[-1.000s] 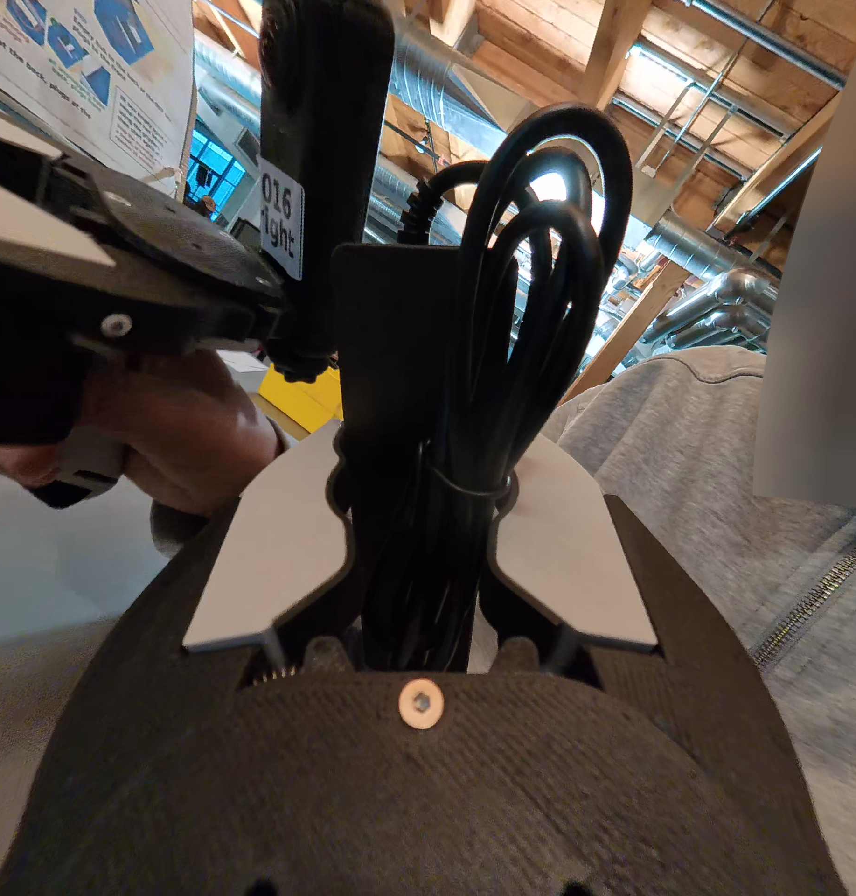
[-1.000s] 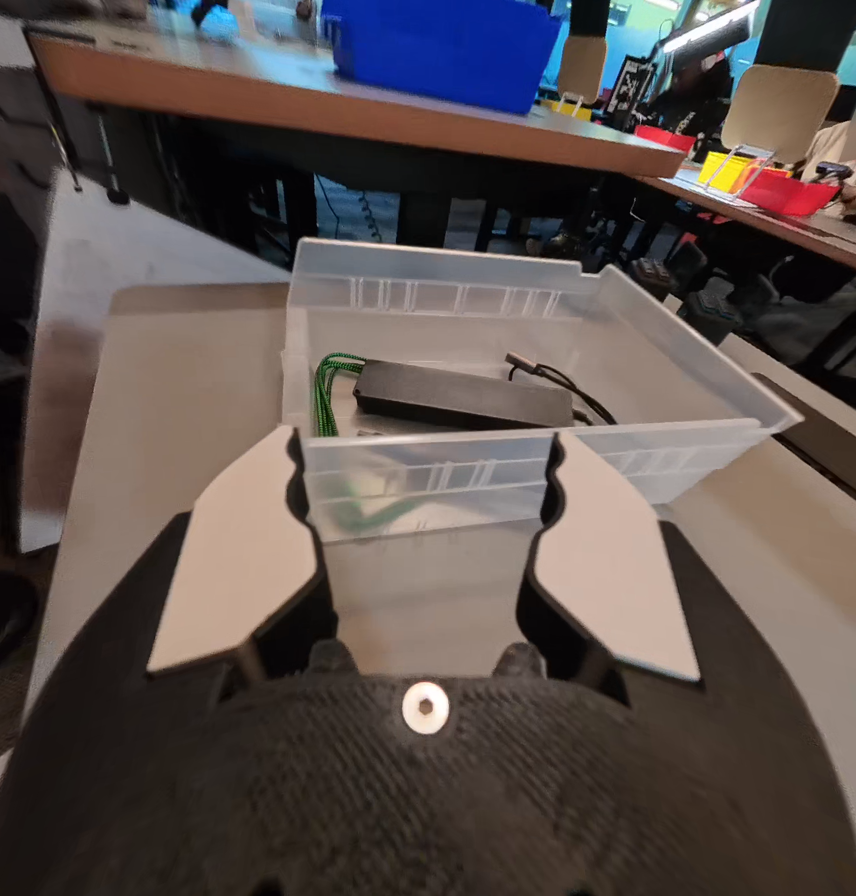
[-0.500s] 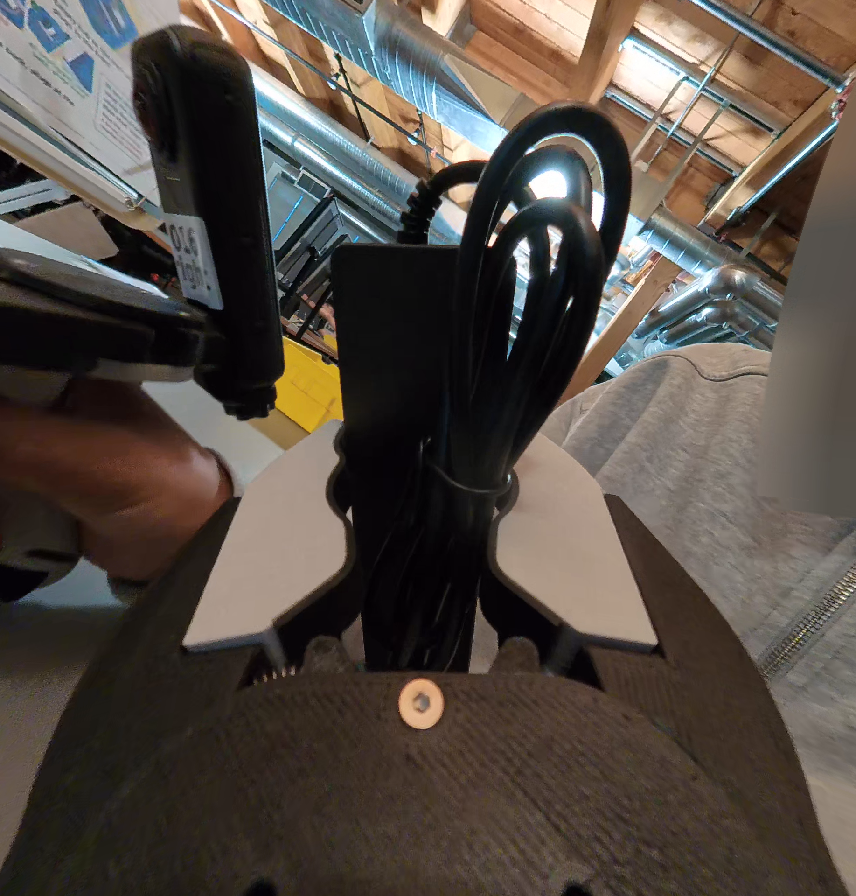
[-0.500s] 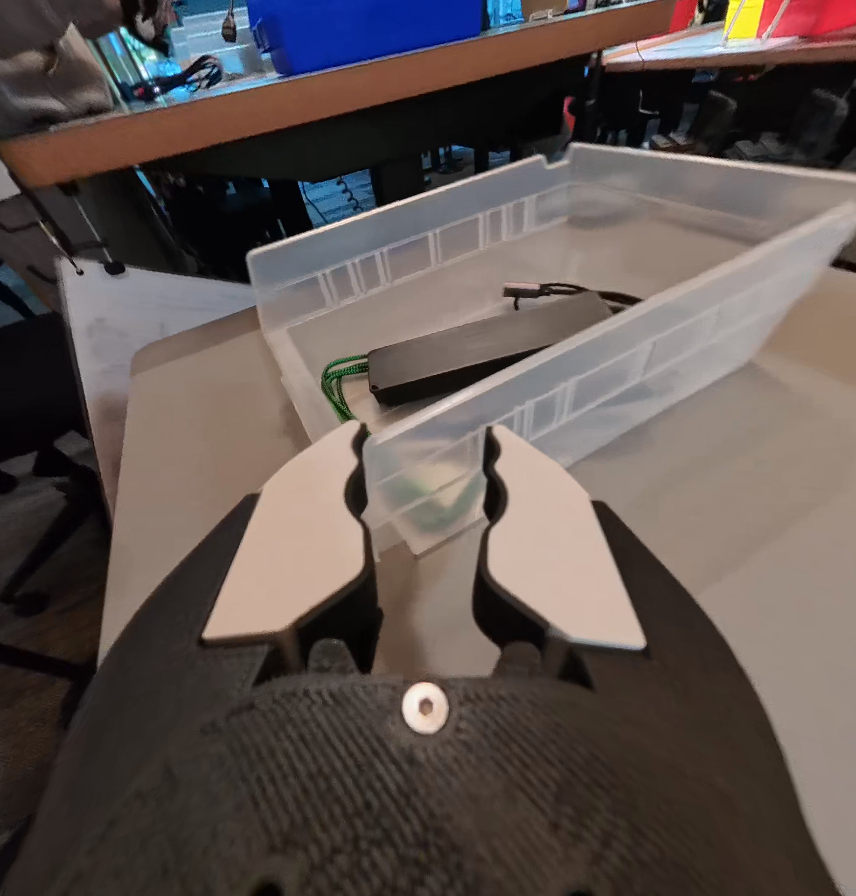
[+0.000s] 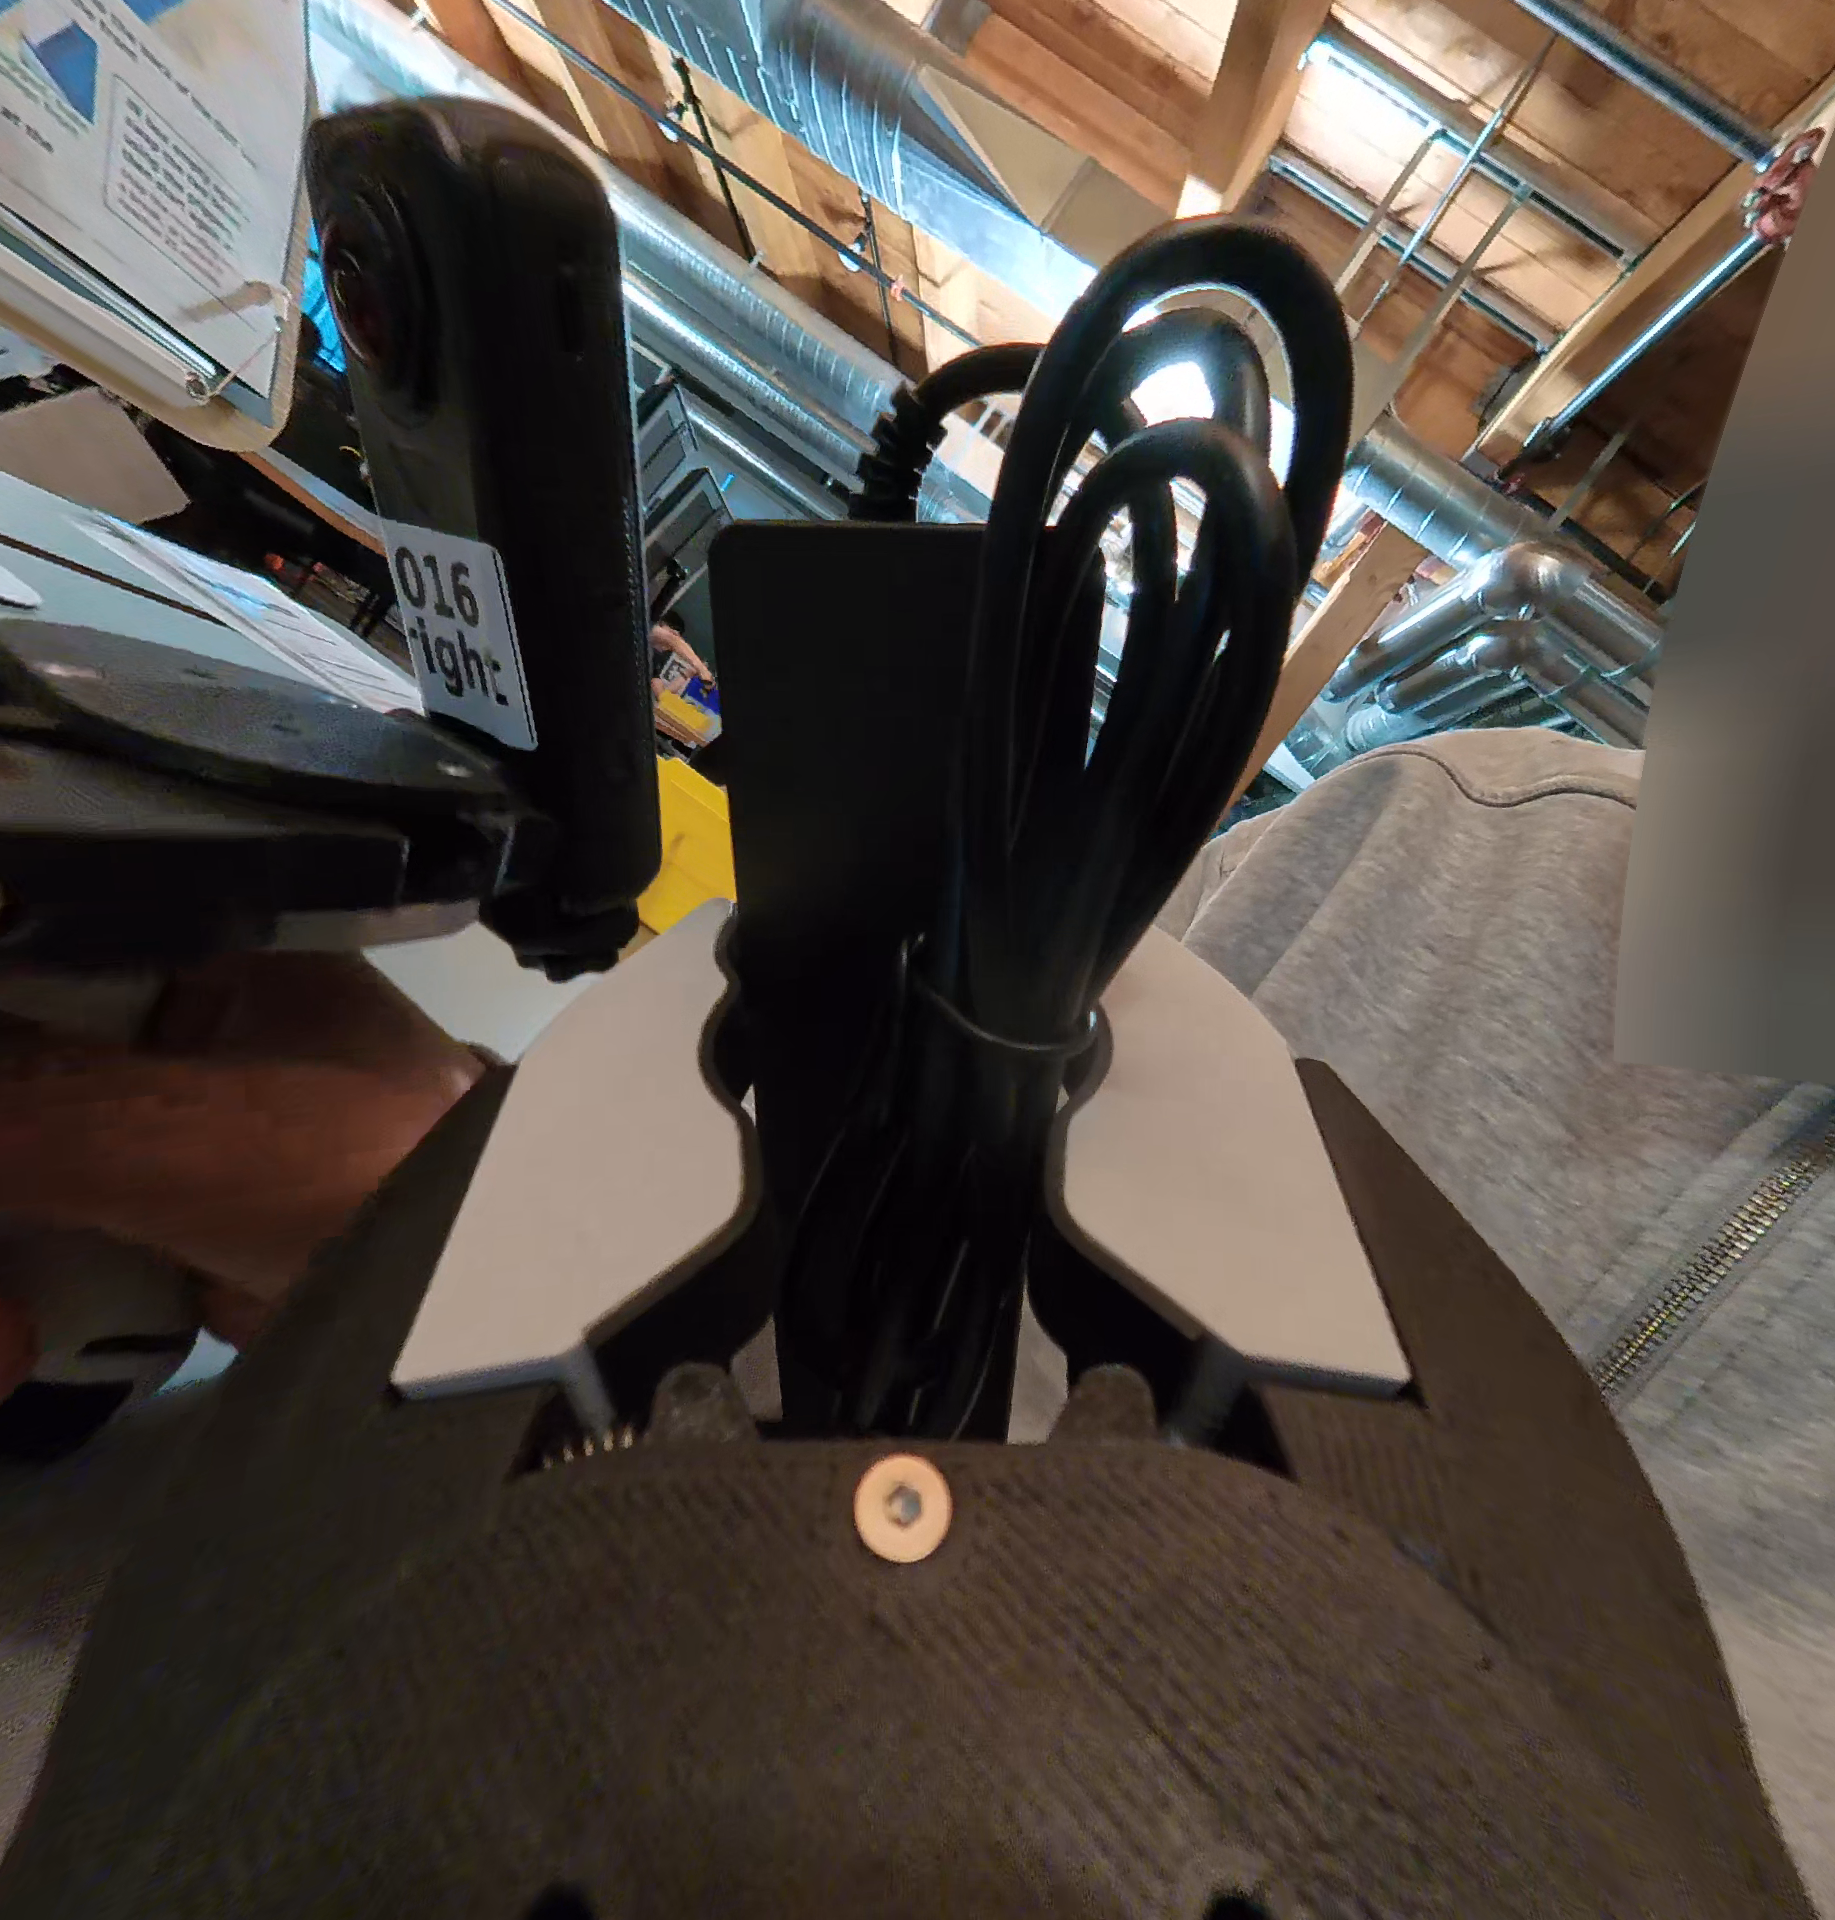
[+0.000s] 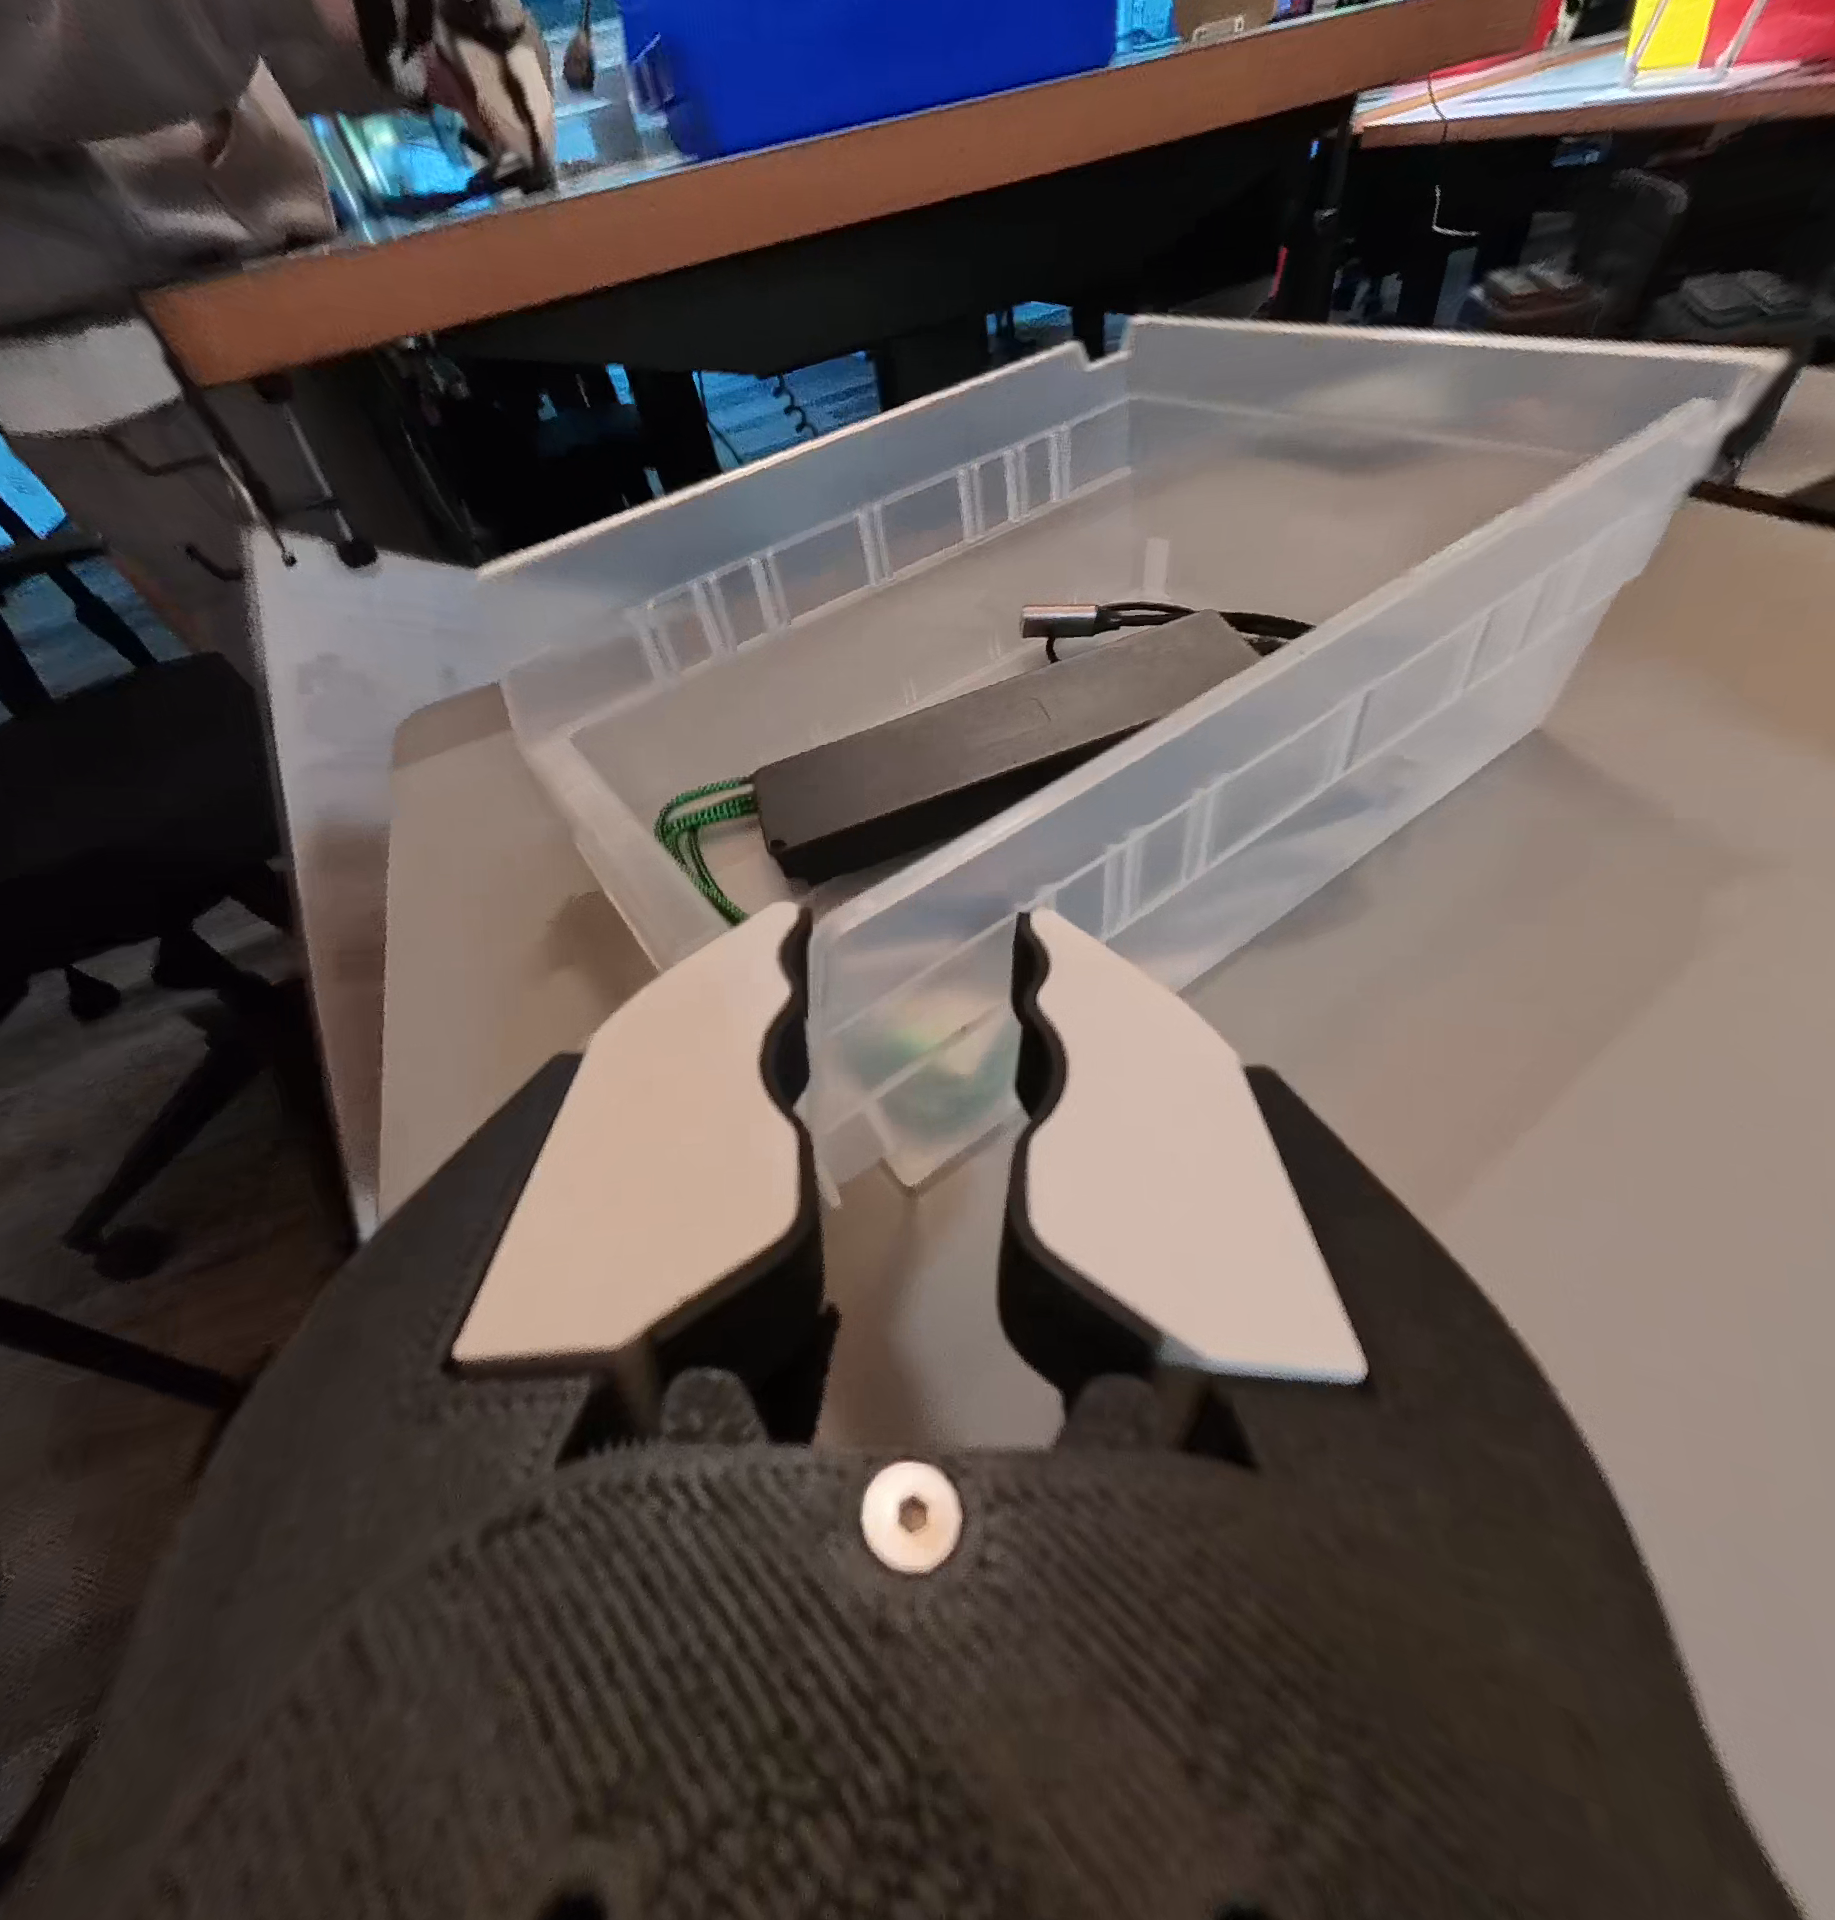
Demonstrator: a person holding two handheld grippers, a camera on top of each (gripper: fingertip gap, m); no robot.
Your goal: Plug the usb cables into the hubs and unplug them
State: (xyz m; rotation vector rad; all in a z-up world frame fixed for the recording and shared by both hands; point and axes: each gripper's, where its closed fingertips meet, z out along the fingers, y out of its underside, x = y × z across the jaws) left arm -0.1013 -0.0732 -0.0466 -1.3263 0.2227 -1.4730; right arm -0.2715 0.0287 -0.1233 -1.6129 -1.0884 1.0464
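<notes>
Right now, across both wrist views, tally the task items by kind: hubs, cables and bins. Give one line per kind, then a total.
Hubs: 2, the held black hub and the black hub in the bin
Cables: 3, bundled black cable, green braided cable, thin black cable
Bins: 1, clear plastic bin
Total: 6

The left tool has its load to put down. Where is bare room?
Bare tabletop lies right of the clear bin. The bin's far half is free; its near end is crowded by a black hub and green cable.

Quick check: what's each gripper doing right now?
Left gripper: shut on the black hub with its bundled cable.
Right gripper: open, empty, at the clear bin corner.
</notes>
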